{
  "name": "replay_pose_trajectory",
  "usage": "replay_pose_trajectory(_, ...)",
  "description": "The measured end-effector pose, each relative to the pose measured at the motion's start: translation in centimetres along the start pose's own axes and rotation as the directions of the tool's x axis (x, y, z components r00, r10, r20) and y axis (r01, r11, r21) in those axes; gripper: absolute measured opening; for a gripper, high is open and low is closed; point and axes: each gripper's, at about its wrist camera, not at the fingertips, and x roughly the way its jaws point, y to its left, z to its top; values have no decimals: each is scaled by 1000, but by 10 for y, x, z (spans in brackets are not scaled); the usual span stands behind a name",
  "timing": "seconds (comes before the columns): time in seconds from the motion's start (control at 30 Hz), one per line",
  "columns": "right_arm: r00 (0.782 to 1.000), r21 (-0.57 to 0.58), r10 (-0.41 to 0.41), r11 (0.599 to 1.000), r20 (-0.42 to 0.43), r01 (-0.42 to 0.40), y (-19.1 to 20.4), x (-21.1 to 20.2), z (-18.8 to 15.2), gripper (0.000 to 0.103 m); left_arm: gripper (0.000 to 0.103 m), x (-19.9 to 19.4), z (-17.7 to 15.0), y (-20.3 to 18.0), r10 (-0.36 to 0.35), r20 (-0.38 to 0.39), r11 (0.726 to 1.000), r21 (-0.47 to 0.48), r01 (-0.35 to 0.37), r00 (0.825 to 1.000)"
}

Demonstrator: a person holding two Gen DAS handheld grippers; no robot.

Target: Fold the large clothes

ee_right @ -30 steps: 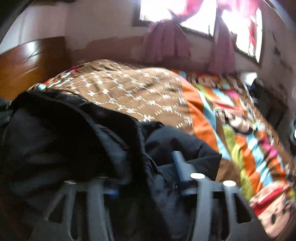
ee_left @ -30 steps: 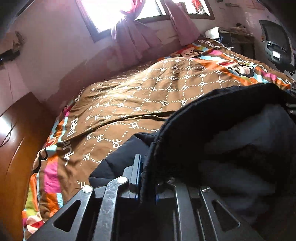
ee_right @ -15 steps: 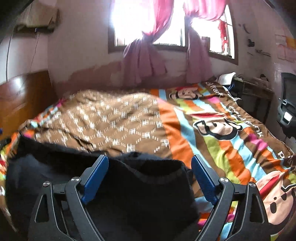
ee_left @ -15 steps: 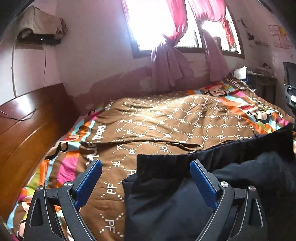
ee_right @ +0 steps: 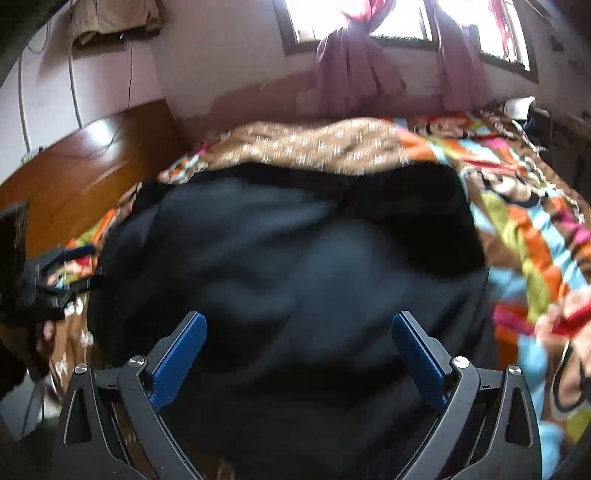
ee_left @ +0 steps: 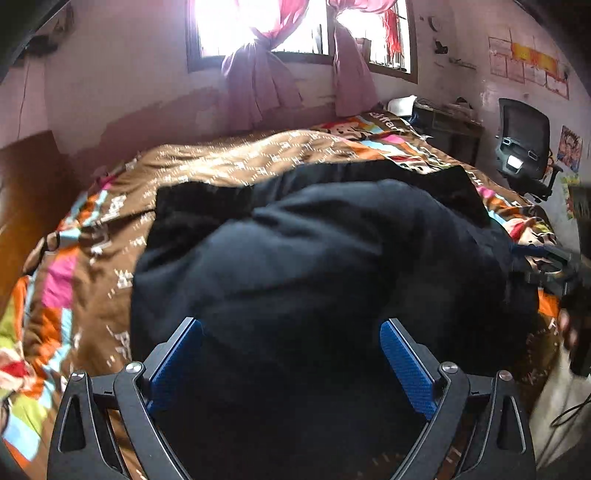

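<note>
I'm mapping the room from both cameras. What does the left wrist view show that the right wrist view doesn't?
Only the left wrist view shows the black mesh office chair and the paper posters on the wall. Only the right wrist view shows the brown wooden headboard and the beige cloth on a high shelf. Both share the dark navy garment lying on the colourful patterned bedspread, the pink tied curtains, and wide-open jaws.

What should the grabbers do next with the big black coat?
Probably pick a side edge and fold it inward. The black coat lies bunched on the bedspread, and the left gripper and right gripper have open, empty jaws.
</note>
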Motion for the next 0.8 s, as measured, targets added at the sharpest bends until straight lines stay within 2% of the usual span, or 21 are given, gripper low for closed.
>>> replay_pose_trajectory(0.1, 999, -24, 1, 1000, -47, -3, 11, 10, -23, 99, 97, 6, -8, 0, 7, -21, 1000, 4, -7, 1000)
replay_pose_trajectory(0.17, 999, -56, -35, 998, -25, 33, 16, 12, -27, 101, 97, 14, -12, 4, 12, -46, 1000, -3, -13, 999)
replay_pose_trajectory(0.23, 999, -41, -51, 998, 12, 51, 12, 14, -24, 101, 97, 19, -13, 9, 17, -55, 1000, -15, -18, 998)
replay_pose_trajectory(0.33, 996, 27, -73, 997, 47, 71, -1, 26, -11, 101, 97, 25, -15, 17, 16, -56, 999, -45, -19, 998)
replay_pose_trajectory(0.43, 998, 100, -40, 994, 56, 35, -12, 49, 6, 102, 99, 31, -21, 21, 21, -61, 997, -73, -26, 998)
replay_pose_trajectory(0.53, 997, 94, -27, 995, 69, 20, -18, 78, 23, 102, 99, 35, -25, 20, 35, -66, 996, -86, -40, 997)
replay_pose_trajectory(0.67, 999, 54, -9, 999, 42, 6, -17, 113, 44, 102, 99, 37, -17, 20, 72, -75, 992, -101, -80, 995)
replay_pose_trajectory(0.8, 999, 36, -14, 999, 49, 12, -24, 123, 72, 102, 99, 40, 3, 13, 111, -28, 985, -131, -114, 993)
